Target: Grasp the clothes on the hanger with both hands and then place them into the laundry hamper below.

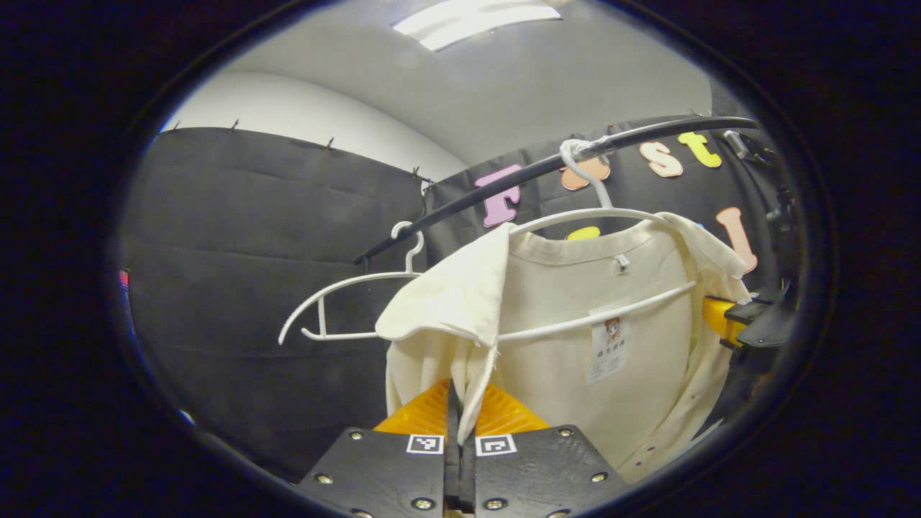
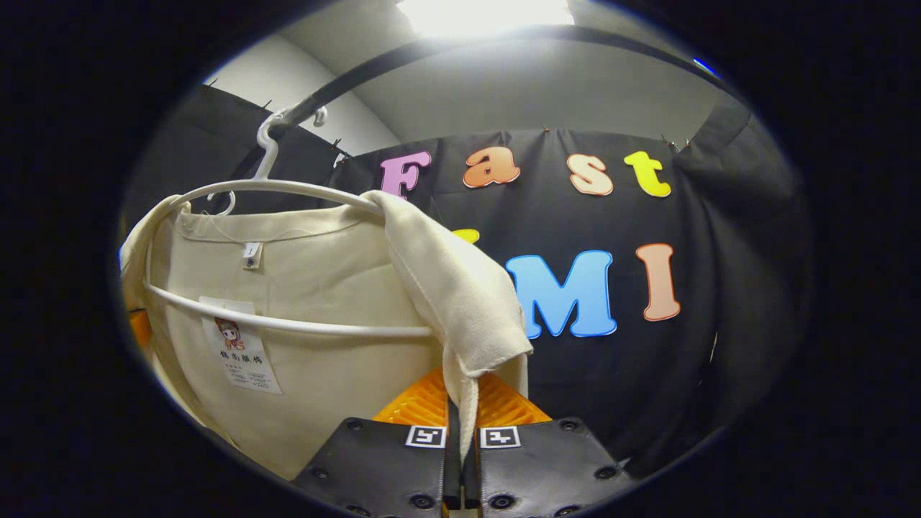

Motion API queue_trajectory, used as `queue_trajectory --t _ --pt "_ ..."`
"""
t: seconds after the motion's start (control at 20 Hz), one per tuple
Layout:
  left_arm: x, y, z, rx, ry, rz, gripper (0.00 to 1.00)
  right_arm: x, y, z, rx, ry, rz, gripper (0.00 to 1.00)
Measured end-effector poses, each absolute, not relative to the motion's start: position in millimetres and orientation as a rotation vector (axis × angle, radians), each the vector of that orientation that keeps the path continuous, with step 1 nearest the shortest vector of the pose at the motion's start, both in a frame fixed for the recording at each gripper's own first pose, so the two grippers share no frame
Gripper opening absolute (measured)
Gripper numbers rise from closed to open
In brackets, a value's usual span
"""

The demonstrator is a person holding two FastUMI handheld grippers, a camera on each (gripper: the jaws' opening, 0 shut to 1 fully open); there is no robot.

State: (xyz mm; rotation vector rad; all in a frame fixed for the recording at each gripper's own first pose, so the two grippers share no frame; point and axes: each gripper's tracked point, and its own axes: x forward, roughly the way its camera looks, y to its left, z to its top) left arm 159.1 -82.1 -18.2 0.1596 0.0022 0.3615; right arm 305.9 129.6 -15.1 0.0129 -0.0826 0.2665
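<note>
A cream shirt (image 1: 575,338) hangs on a white hanger (image 1: 604,212) hooked over a dark rail (image 1: 518,176). My left gripper (image 1: 460,403) is shut on the edge of the shirt's sleeve, which drapes down between its fingers. In the right gripper view the same shirt (image 2: 309,288) hangs on the hanger (image 2: 273,185), and my right gripper (image 2: 464,399) is shut on the other sleeve's hem. The right gripper (image 1: 748,320) also shows at the far side of the shirt in the left gripper view.
A second white hanger (image 1: 345,302), bare, hangs farther along the rail to the left in the left gripper view. Black cloth walls stand behind the rail. A white label (image 2: 241,352) is sewn inside the shirt.
</note>
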Motion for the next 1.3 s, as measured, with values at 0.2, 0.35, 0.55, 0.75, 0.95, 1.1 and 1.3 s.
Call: queue_trajectory --t 0.2,0.35,0.55,0.75,0.95,1.1,1.3 --pt "133.9 -65.9 15.0 0.218 -0.059 0.407 0.0 308.4 106.0 4.5 0.027 -0.151 0.199 0.03" --pt "130.3 -48.3 32.0 0.221 -0.087 0.429 0.01 314.1 94.6 16.2 0.015 -0.184 0.165 0.03" --pt "125.9 -31.0 56.6 0.233 -0.142 0.447 0.01 327.0 88.9 32.9 0.082 -0.221 0.161 0.0" --pt "130.1 -15.4 79.3 0.24 -0.181 0.433 0.01 346.2 90.0 44.8 0.196 -0.228 0.213 0.03" --pt "141.7 -1.9 89.4 0.225 -0.176 0.37 0.01 369.5 102.9 45.9 0.3 -0.189 0.303 0.03" --pt "154.6 8.9 81.6 0.179 -0.154 0.33 0.0 389.0 112.8 37.4 0.38 -0.116 0.383 0.01" --pt "186.4 11.8 63.0 0.132 -0.115 0.288 0.0 408.1 118.4 14.2 0.421 -0.012 0.42 0.0"
